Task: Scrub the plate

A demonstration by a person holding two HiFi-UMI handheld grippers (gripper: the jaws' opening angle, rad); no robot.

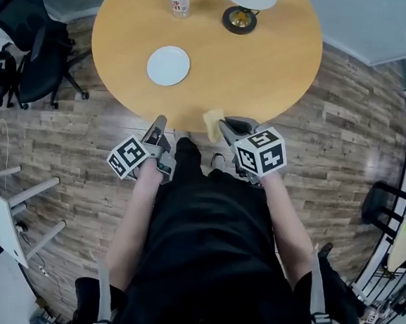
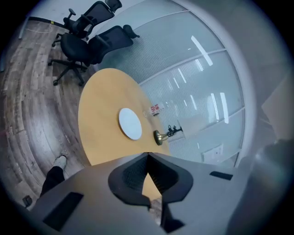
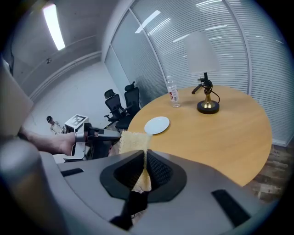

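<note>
Yellow and soft, the sponge (image 3: 133,140) is pinched in my right gripper (image 1: 222,125), ready for rubbing. It may be a cloth; I can't be sure. The white plate (image 1: 168,65) lies flat on the wooden table (image 1: 268,65), well apart from both grippers. My left gripper (image 1: 158,124) is pressed together on nothing, so I think it is free to steady the plate.

Matt wood table (image 1: 268,65), rough-grained plank floor (image 1: 345,156).
Plate (image 1: 168,66) smooth white, slightly glossy; scrub pad (image 3: 133,140) rough, fibrous; right hand-held gripper (image 3: 145,155) matt grey plastic.
</note>
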